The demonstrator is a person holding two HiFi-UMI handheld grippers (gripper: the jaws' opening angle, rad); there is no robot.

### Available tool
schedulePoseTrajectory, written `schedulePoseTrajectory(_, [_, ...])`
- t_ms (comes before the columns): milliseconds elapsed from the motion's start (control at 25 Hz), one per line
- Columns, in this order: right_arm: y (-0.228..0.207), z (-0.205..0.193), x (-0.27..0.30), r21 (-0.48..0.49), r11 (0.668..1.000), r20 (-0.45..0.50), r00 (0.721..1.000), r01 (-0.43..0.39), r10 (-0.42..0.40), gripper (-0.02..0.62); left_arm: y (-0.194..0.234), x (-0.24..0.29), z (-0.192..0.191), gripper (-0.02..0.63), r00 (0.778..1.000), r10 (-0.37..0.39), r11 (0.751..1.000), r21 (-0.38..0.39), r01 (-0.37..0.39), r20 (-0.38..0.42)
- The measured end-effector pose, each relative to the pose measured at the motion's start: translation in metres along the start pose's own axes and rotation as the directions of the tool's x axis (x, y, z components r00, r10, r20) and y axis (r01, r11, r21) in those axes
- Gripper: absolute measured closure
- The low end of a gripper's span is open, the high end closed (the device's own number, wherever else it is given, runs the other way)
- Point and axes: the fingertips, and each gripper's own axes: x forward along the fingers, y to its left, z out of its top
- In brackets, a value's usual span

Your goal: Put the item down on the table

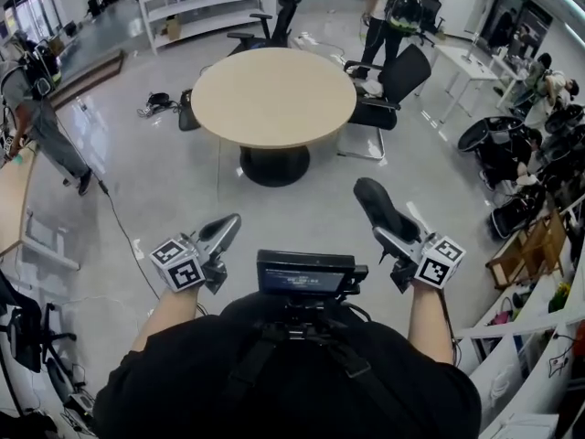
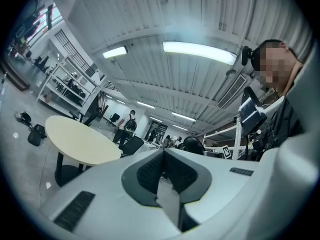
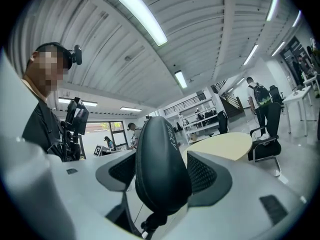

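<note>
**While your right tool (image 1: 395, 238) grips the black oval zip-up case (image 1: 382, 208), the round beige worktop (image 1: 274, 94) lies well ahead**

As you look down over your black-clad chest, both tools sit level in front of you, one on each side of the black screen unit (image 1: 306, 273) strapped at your front. In the right gripper view, the right tool (image 3: 162, 176) has its jaws set wide, with a dark ribbed pad pressed against each flat side of the case (image 3: 160, 164). The case stands on edge between them. Its rounded end reaches past the jaw tips and points toward the worktop (image 3: 222, 146). It is in the air over the grey floor, well apart from the worktop and touching nothing but the pads.

Your left tool (image 1: 227, 227) is closed. In the left gripper view its two pads meet along a line at the tips (image 2: 162, 156), with nothing between them. The worktop (image 2: 75, 139) shows to the left beyond the tool.

A white cube with square black markers (image 1: 176, 263) rides on the left tool, and a matching cube (image 1: 440, 261) rides on the right.

The worktop stands on a single dark pedestal base (image 1: 274, 165). A black office chair (image 1: 393, 85) sits just beside its right edge, and another black chair (image 1: 270, 30) is at its far side. A small black bag (image 1: 160, 103) lies on the floor to the left of the worktop. Beyond it, a person wearing a backpack (image 1: 391, 7) stands near a white desk, and a white shelving unit (image 1: 206, 3) lines the far wall
</note>
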Motion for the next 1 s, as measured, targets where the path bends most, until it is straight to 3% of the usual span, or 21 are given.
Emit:
schedulePoseTrajectory(280, [-0.013,0.011,0.100,-0.013,1.000,-0.003,1.000,-0.010,0.010,0.285,0.092,-0.018,0.042,0.604,1.000,0.028,1.000,-0.008,-0.028,0.014])
schedulePoseTrajectory(560, [-0.050,0.024,0.161,-0.002,0.999,-0.031,0.999,-0.035,0.035,0.285,0.151,-0.007,0.063,0.604,0.997,0.072,0.997,0.004,-0.072,0.020])
schedulePoseTrajectory(840, [-0.081,0.027,0.185,-0.005,0.995,-0.044,0.994,-0.097,0.097,0.285,0.166,-0.001,0.063,0.604,0.988,0.144,0.990,-0.005,-0.144,0.058])
schedulePoseTrajectory(1000, [-0.134,0.044,0.198,-0.004,0.986,-0.048,0.985,-0.168,0.168,0.285,0.167,0.040,0.066,0.604,0.975,0.201,0.979,0.018,-0.203,0.091])
